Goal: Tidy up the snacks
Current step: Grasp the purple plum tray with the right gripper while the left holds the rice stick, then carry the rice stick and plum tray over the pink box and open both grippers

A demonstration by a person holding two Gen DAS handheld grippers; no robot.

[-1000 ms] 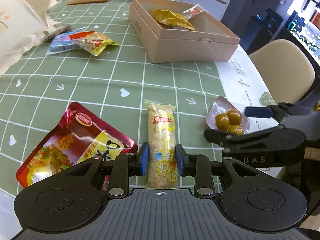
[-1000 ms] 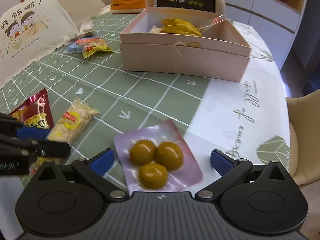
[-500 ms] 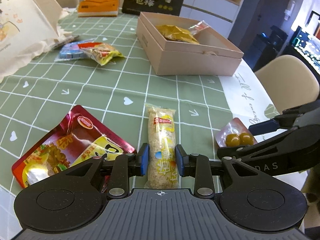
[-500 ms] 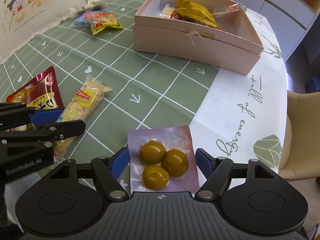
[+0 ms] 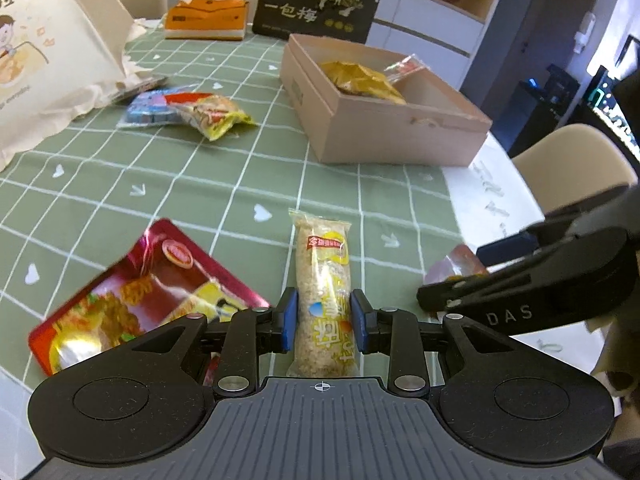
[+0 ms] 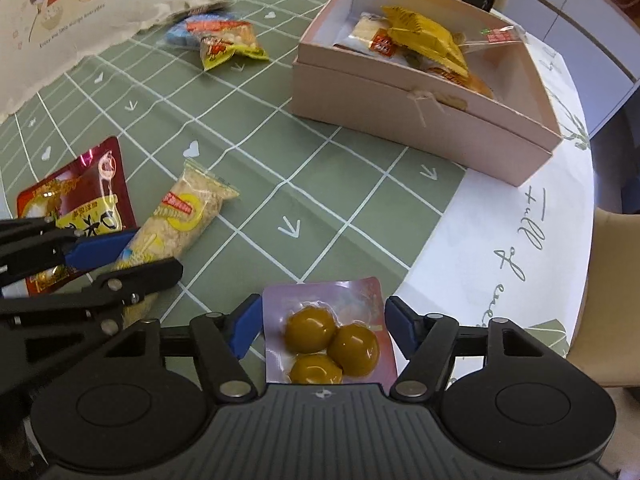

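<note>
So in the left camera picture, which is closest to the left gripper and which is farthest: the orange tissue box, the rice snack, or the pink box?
1. Rice snack, right between the left gripper pads.
2. Pink box, farther back, to the right.
3. Orange tissue box, at the table's far end, left.

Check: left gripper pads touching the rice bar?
Touching. In the left wrist view both blue pads of the left gripper press flush against the sides of the rice bar, with no gap visible.

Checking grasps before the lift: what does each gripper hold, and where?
Left gripper pinches the rice cracker bar at its near half. Right gripper, just closing, straddles the olive pack; contact unclear.
</note>
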